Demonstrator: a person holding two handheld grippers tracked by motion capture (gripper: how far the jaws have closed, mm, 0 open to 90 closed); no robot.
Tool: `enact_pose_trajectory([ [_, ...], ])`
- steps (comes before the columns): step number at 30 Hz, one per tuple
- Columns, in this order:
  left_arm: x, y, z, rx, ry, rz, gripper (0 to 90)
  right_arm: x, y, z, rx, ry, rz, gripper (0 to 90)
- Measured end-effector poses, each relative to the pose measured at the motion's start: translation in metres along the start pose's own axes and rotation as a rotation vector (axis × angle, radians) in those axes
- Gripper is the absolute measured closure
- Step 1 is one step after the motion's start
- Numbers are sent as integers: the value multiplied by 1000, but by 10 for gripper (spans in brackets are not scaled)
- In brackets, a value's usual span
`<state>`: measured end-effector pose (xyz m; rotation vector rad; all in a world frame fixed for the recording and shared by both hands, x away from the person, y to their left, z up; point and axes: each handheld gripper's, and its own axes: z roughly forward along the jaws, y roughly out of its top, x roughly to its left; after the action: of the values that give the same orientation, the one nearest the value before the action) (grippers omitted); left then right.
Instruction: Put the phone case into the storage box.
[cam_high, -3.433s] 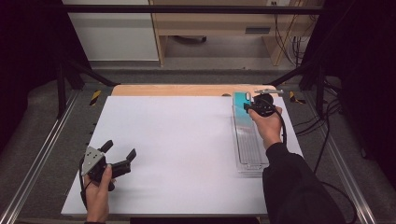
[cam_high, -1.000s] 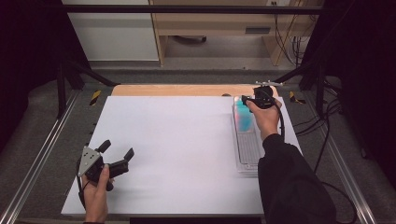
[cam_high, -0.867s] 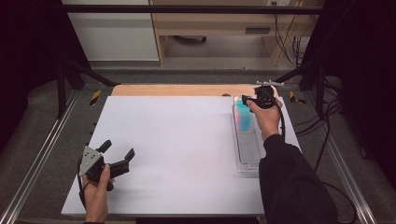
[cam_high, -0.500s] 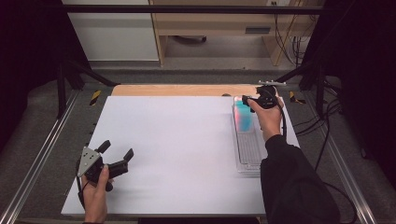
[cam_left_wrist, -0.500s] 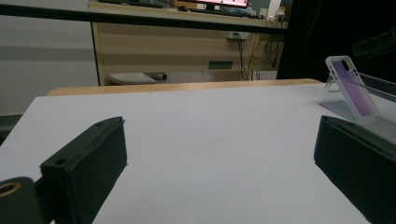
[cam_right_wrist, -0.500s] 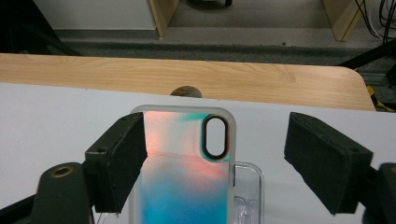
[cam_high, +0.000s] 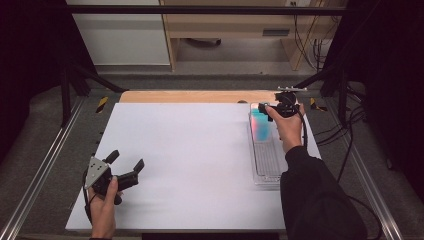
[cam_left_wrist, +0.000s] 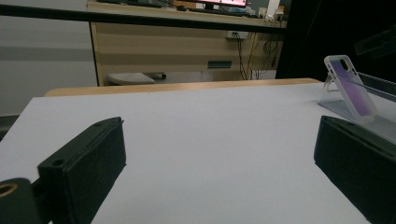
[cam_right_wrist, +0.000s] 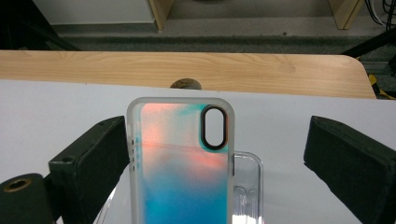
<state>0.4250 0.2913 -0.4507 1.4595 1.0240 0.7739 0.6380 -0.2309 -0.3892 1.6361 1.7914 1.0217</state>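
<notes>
We see the right gripper (cam_right_wrist: 215, 154) with its jaws wide apart, just having opened. Between them stands the phone case (cam_right_wrist: 180, 163), leaning in the clear rack (cam_high: 266, 150); its left edge looks to touch the left jaw, its right edge stands clear. The left gripper (cam_high: 125, 167) hangs open over the bench (cam_high: 190, 150), holding nothing.

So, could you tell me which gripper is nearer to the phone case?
The right gripper: its open jaws flank the phone case, which leans on the clear tray. The left gripper sits across the table's near left.
</notes>
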Motion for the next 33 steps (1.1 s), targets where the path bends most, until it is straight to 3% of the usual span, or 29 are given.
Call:
enact_pose_trajectory([
  [15,3,0,-2,-9,-1,-12,11,3,2,-8,16,30,19,58],
  [21,4,0,-3,-17,-4,-13,10,4,4,-13,-3,47,35,58],
  [33,-1,0,-1,-12,-11,-1,11,6,7,-24,-50,35,59,56],
])
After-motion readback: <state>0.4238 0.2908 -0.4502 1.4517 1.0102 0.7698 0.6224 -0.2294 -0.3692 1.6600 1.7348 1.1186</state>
